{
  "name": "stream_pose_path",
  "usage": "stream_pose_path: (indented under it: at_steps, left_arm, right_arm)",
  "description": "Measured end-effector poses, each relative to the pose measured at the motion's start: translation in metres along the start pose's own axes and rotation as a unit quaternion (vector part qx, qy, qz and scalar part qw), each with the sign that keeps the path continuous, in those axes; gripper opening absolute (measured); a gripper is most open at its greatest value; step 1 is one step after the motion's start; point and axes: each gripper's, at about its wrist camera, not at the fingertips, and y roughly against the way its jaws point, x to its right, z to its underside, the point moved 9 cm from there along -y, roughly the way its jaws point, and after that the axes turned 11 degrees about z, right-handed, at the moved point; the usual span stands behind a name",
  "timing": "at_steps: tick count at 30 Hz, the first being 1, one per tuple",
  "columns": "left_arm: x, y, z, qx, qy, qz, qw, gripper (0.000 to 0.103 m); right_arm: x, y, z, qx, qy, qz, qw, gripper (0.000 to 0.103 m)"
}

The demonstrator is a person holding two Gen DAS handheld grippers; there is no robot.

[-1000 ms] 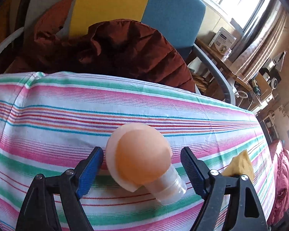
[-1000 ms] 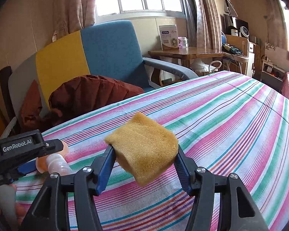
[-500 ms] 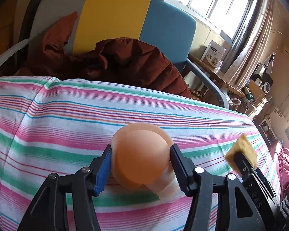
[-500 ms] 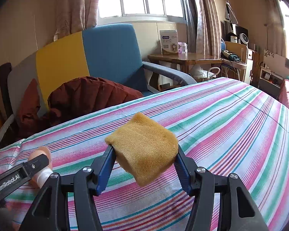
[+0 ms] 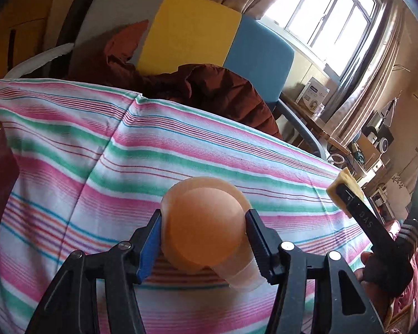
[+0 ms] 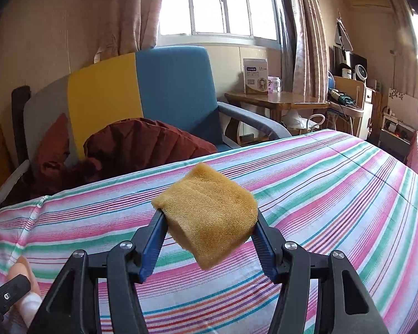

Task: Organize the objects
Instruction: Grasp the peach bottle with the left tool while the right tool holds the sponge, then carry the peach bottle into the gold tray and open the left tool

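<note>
My left gripper (image 5: 203,228) is shut on a peach-coloured silicone cup with a clear neck (image 5: 202,222), held above the striped bedsheet (image 5: 97,144). My right gripper (image 6: 207,225) is shut on a yellow-brown sponge (image 6: 209,211), held above the same sheet (image 6: 334,194). The sponge and right gripper also show at the right edge of the left wrist view (image 5: 345,192). The cup's edge shows at the lower left of the right wrist view (image 6: 25,286).
An armchair with grey, yellow and blue panels (image 6: 142,89) stands beyond the bed with a dark red jacket (image 6: 142,144) on it. A wooden side table (image 6: 276,100) with a white box stands by the window. Cluttered shelves are at the far right.
My left gripper has closed on the peach cup and lifted it off the sheet. My right gripper keeps hold of the sponge and has risen slightly.
</note>
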Motion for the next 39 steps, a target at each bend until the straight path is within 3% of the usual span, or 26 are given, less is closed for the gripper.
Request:
stream_pose_path:
  at_steps: [14,19,26,32,39]
  left_arm:
    - [-0.009,0.056,0.025,0.000,-0.030,0.004,0.9996,0.059]
    - [0.000,0.088,0.026,0.013,-0.034,0.033,0.9988,0.059]
    - [-0.011,0.136,0.020,0.036,-0.033,0.033,0.9983,0.059]
    - [-0.045,0.173,0.004,0.064,0.002,0.016,0.9978,0.059]
    - [-0.112,0.203,-0.020,0.089,0.063,-0.041,0.9932,0.059]
  right_arm:
    - [-0.052,0.102,0.054,-0.021,0.060,-0.103,0.993,0.060]
    - [-0.066,0.117,0.069,-0.006,0.092,-0.094,0.991,0.060]
    - [-0.079,0.126,0.075,0.013,0.137,-0.081,0.987,0.060]
    - [-0.080,0.127,0.076,0.016,0.143,-0.074,0.987,0.060]
    - [-0.081,0.124,0.078,0.009,0.150,-0.067,0.986,0.060]
